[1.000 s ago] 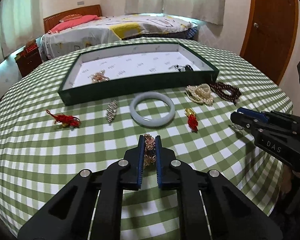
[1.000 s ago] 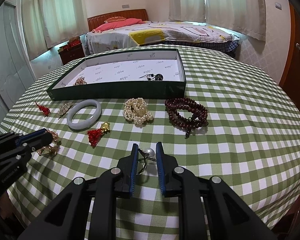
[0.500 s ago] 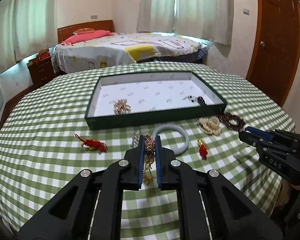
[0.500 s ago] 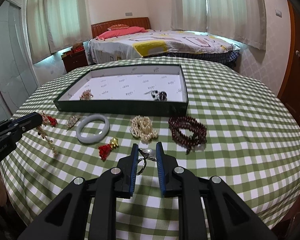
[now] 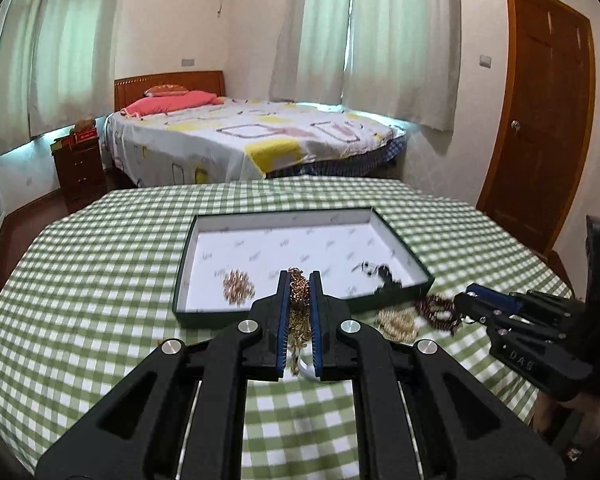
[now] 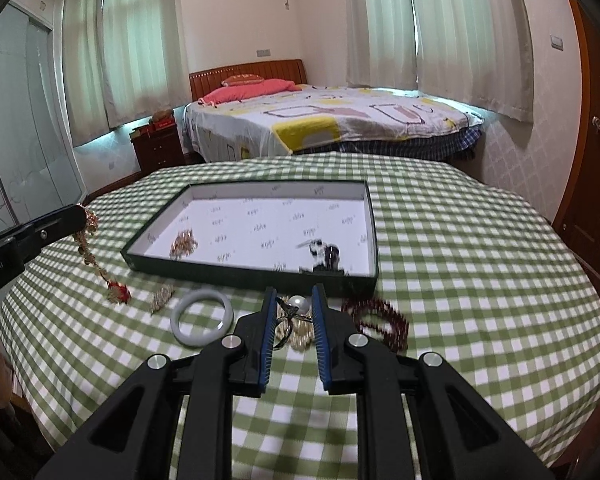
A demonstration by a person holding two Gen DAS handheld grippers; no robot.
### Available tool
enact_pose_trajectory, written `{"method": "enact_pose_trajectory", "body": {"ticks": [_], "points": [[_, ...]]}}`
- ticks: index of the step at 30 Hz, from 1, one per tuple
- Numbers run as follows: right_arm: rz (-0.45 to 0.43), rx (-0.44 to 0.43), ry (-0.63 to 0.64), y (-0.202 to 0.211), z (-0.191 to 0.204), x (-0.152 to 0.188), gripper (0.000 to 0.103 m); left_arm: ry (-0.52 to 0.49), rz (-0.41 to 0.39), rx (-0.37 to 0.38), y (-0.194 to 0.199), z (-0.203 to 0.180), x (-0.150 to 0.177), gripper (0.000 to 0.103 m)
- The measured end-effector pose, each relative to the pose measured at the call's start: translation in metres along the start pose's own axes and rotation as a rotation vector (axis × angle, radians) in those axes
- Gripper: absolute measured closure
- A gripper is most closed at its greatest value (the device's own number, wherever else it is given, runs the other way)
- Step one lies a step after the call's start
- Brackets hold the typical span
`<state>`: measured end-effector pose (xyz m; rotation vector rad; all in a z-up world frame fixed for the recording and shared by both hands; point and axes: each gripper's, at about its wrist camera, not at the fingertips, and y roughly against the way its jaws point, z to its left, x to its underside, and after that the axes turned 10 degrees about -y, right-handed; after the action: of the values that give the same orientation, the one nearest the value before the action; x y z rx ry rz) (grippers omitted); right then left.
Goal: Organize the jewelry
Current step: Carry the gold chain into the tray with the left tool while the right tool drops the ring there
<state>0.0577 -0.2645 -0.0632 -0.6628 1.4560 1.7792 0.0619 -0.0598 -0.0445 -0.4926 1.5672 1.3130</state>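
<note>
My left gripper point(image 5: 299, 280) is shut on a gold chain point(image 5: 299, 300) and holds it in the air before the green tray point(image 5: 414, 267); the chain hangs from the gripper in the right wrist view point(image 6: 88, 250). My right gripper point(image 6: 294, 298) is shut on a pearl ring point(image 6: 300, 304), raised above the table. The tray point(image 6: 374, 240) has a white floor and holds a gold piece point(image 6: 183, 243) and a dark piece point(image 6: 326, 254). The right gripper also shows at the right of the left wrist view point(image 5: 470, 300).
On the green checked cloth lie a pale jade bangle point(image 6: 202, 318), a red tassel charm point(image 6: 118, 292), a small gold brooch point(image 6: 161, 297), dark red beads point(image 6: 380, 318) and a pearl strand point(image 5: 396, 322). A bed point(image 6: 332, 120) stands behind the table and a wooden door point(image 5: 540, 120) at right.
Both grippers have risen from the table with their pieces. The left gripper has moved forward with the gold chain, toward the tray's near wall.
</note>
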Motion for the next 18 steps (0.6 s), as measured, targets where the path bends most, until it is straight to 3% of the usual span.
{"method": "enact_pose_trajectory", "body": {"ticks": [8,18], "points": [[-0.054,-0.022,0.025,-0.008,0.012,-0.034,0.084,0.008,-0.056,0.015,-0.017,0.006,-0.032,0.094],[-0.123,-0.060,0.068,-0.032,0.034,-0.078,0.084,0.021,-0.102,0.021,-0.065,0.012,-0.069,0.094]]}}
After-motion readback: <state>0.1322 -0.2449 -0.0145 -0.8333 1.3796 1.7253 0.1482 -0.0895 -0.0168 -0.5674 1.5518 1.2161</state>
